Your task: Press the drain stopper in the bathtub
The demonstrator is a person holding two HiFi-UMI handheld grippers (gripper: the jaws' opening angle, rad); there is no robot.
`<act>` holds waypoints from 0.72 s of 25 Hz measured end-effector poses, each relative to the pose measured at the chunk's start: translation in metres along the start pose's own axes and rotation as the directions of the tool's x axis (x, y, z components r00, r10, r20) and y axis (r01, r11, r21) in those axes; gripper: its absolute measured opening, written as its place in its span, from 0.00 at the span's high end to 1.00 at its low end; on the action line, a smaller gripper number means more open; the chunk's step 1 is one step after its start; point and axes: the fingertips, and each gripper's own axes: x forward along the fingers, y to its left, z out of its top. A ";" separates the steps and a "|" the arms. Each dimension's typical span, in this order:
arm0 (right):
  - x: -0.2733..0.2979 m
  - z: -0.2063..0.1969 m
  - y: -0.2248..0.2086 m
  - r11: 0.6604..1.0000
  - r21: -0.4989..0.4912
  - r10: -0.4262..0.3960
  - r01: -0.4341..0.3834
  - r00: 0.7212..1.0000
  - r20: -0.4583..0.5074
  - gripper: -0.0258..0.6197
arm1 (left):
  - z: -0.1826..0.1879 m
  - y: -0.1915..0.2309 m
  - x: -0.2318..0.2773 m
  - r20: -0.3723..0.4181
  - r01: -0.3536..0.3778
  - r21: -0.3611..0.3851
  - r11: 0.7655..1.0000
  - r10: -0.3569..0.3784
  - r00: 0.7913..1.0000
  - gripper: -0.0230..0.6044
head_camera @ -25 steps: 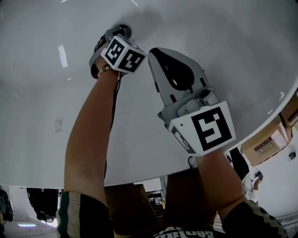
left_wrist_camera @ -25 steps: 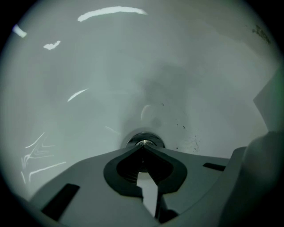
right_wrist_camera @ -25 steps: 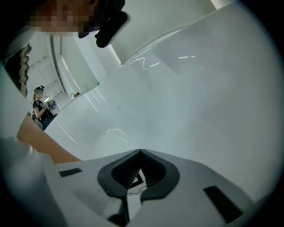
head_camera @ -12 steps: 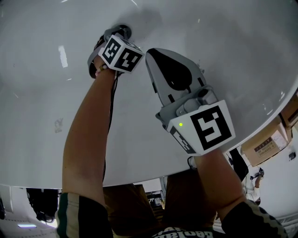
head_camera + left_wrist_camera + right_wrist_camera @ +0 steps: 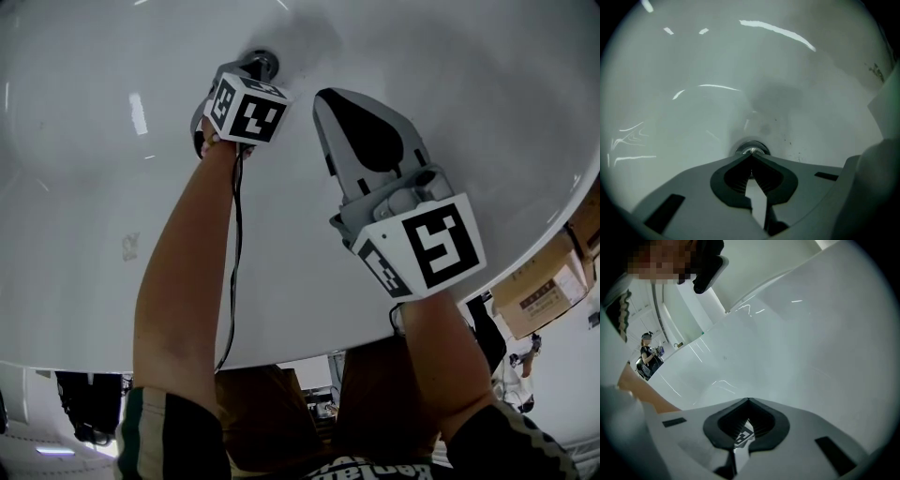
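Left gripper (image 5: 751, 158): noted shut, tips together on nothing, set at or just above drain stopper (image 5: 751, 150) at bottom of bathtub (image 5: 684, 75); contact not confirmable. Right gripper (image 5: 748, 401): noted likewise closed and empty, held off to one side of stopper. Judged best to centre closed tips squarely on chrome cap and push straight down, guarding against slip onto slick enamel.

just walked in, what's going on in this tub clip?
A person leans over a white bathtub with a gripper in each hand. The left claw, jaws together and empty, has its tip right at the chrome drain stopper on the tub floor; actual contact can't be confirmed. The right claw, also closed on nothing, hangs over the tub surface to the right, away from the stopper.
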 end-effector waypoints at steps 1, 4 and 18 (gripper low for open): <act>0.000 0.000 0.001 1.000 -0.020 -0.003 0.003 1.000 -0.001 0.94 | 0.000 0.000 0.000 0.002 0.001 0.009 1.000 -0.001 1.000 0.95; 0.003 0.000 0.007 0.999 -0.053 0.006 -0.006 1.000 -0.003 0.94 | -0.002 0.002 0.000 0.008 -0.002 -0.014 1.000 0.002 1.000 0.95; 0.001 0.007 0.006 1.000 -0.029 -0.003 0.004 0.999 0.035 0.94 | -0.005 0.004 0.001 0.028 -0.027 -0.024 0.999 0.028 0.999 0.95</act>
